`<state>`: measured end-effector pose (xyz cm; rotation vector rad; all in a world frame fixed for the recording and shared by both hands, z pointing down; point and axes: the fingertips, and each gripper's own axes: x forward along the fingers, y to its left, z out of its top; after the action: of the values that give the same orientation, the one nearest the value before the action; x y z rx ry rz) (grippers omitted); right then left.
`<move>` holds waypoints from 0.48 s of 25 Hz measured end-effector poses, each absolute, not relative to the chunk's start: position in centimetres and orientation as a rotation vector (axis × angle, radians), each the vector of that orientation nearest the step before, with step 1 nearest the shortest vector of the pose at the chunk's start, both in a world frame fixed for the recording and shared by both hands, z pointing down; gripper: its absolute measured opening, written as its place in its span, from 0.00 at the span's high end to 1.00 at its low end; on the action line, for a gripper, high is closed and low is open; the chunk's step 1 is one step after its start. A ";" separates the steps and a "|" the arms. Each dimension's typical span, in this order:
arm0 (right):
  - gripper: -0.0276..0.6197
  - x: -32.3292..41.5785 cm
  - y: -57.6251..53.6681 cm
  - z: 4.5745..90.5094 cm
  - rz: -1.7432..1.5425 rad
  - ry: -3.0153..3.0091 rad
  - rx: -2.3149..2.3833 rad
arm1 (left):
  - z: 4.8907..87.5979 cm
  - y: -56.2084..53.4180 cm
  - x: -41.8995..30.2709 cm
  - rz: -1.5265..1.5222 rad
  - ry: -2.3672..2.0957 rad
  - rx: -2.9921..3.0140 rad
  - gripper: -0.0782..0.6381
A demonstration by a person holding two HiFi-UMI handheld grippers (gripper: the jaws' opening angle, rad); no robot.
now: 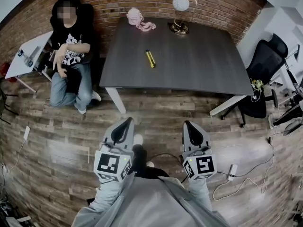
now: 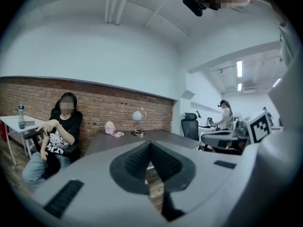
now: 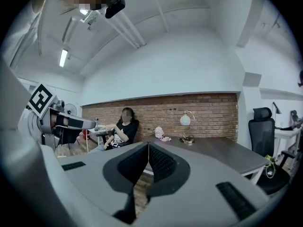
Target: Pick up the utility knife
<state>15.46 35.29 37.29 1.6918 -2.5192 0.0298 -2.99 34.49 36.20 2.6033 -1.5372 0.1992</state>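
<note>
Status: task not started, as far as I can see. The utility knife (image 1: 150, 59), yellow and black, lies flat on the dark worktop (image 1: 199, 70), a bit left of centre, untouched, with nothing close to it. The far edge of the worktop carries a globe lamp (image 1: 180, 13) and a pink item (image 1: 137, 19), both well apart from the knife. Both tools are on the near side over the wood floor (image 1: 57, 141), well short of the worktop's near edge. Left hand-held gripper (image 1: 128, 122): jaws clenched, pads meeting at the tips, nothing between them. Right hand-held gripper (image 1: 188, 124): same, clenched and empty. Both point roughly level toward the worktop and the brick wall. In the 2 gripper views the worktop shows beyond the jaws, but the knife is too small to make out there. 1 seated person (image 1: 71, 51) is left of the worktop, an office chair (image 1: 265, 63) is at the right, and neither is in the path. Left to do, my read: everything. Close in on the near edge, open 1 gripper, come down over the knife, set the jaws across its narrow body, clamp, lift. It's a thin flat body on a hard top, so I expect a low approach is needed to catch its sides.
</note>
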 end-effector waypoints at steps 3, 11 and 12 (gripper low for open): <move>0.93 15.2 33.3 37.6 0.034 -2.513 1.698 | 36.4 32.3 -3.3 0.190 -1.534 2.603 0.86; 0.93 12.8 24.8 37.4 0.045 -2.494 1.689 | 36.3 23.6 -5.3 0.197 -1.500 2.612 0.87; 0.93 12.4 23.5 37.3 0.046 -2.492 1.687 | 36.2 22.2 -5.7 0.198 -1.498 2.613 0.87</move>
<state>12.36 23.52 37.29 1.6871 -2.4917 0.0463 -5.66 22.24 36.18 2.6135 -1.4979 0.1978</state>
